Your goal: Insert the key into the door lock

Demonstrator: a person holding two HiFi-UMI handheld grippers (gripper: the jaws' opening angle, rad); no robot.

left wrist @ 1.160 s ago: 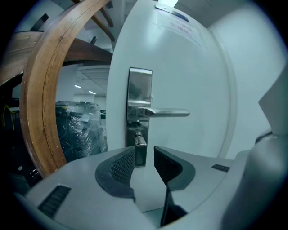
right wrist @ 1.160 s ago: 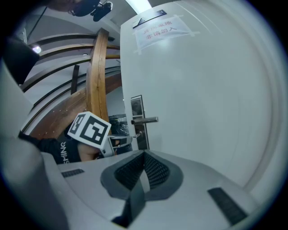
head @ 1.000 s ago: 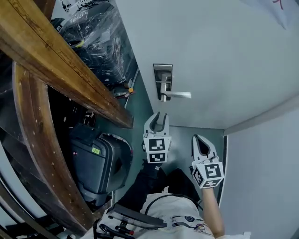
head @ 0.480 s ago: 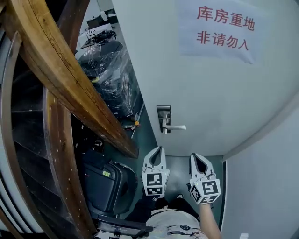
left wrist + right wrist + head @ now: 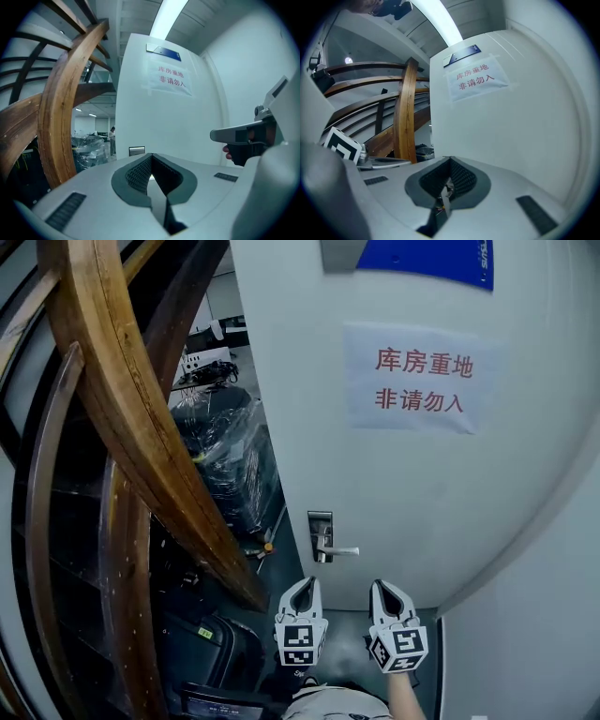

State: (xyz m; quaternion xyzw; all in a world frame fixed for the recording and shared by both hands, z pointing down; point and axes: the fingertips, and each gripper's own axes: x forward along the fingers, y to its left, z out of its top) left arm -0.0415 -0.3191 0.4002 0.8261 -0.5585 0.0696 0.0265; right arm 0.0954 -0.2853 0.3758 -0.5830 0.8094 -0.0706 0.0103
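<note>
A white door (image 5: 450, 484) carries a steel lock plate (image 5: 321, 523) with a lever handle (image 5: 341, 550). In the head view both grippers are held up side by side just below the handle, pointing at the door. My left gripper (image 5: 302, 586) is under the lock plate, shut, with nothing between its pads (image 5: 140, 171). My right gripper (image 5: 384, 588) is to the right of it, shut on a small metal key (image 5: 446, 188) that sits deep between its pads. In the left gripper view the lock plate (image 5: 136, 150) shows just past the closed tips.
A curved wooden stair rail (image 5: 141, 437) rises close on the left. Plastic-wrapped goods (image 5: 225, 456) and a black suitcase (image 5: 211, 643) lie beyond it. A paper sign (image 5: 419, 379) hangs on the door. The white wall (image 5: 534, 634) closes in on the right.
Both grippers have risen toward the door handle. The left jaws, open a second ago, are shut now. The head view has tilted up, bringing the sign into view.
</note>
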